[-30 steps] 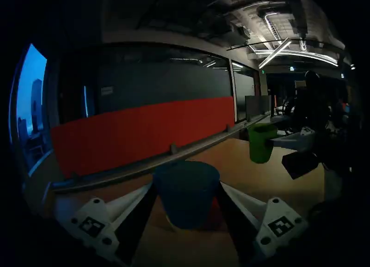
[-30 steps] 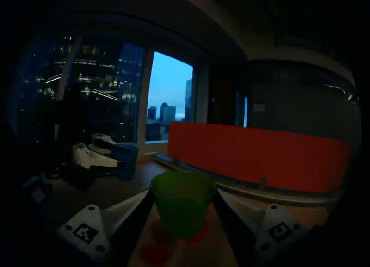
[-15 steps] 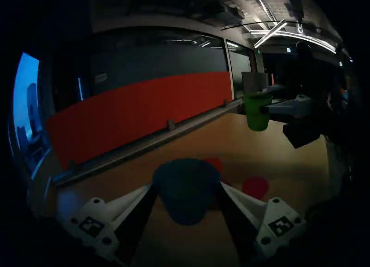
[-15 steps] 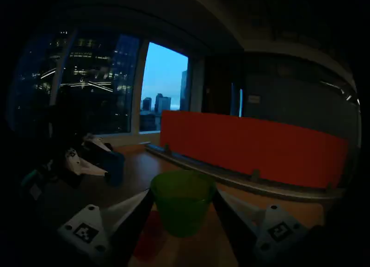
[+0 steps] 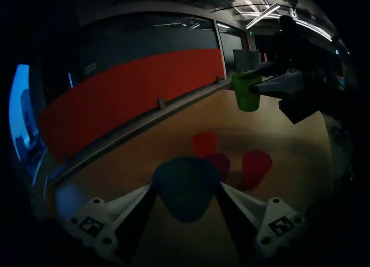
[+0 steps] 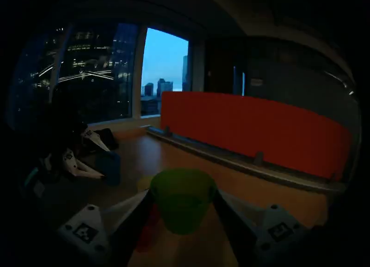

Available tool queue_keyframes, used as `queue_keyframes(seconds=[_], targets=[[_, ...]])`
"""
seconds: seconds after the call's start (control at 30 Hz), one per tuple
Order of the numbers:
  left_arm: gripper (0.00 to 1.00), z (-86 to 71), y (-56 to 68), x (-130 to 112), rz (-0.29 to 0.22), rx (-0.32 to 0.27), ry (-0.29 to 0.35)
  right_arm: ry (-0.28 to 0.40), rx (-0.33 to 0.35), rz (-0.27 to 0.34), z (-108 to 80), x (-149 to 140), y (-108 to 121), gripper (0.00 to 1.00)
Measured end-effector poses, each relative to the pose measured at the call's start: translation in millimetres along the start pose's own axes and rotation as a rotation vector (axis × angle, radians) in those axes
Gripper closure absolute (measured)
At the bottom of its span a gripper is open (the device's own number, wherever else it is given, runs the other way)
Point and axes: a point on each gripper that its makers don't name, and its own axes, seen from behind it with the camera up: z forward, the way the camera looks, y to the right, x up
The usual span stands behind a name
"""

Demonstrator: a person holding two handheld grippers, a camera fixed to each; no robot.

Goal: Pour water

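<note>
My left gripper (image 5: 186,193) is shut on a dark blue cup (image 5: 186,188), held upright above the wooden table (image 5: 286,142). In the same view the green cup (image 5: 245,92) hangs at upper right, clamped in the other gripper. In the right gripper view my right gripper (image 6: 182,204) is shut on that green cup (image 6: 183,200), also lifted off the table. The blue cup (image 6: 109,168) and the left gripper holding it show at the left of that view.
Three red round spots (image 5: 255,163) lie on the table below the cups. A red partition (image 5: 134,89) on a metal rail bounds the table's far side. Dark windows with a city skyline (image 6: 162,77) stand behind. The room is dim.
Both grippers have risen with their cups. The left gripper view tilted down, bringing the red spots into sight. The green cup has drifted up and slightly left in the left gripper view.
</note>
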Motion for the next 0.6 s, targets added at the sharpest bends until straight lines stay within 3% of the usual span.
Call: queue_keyframes(seconds=[0.6], targets=[[0.13, 27.6, 16.9, -60, 0.021, -0.065, -0.150, -0.163, 0.021, -0.009, 21.3, -59, 8, 0.07]])
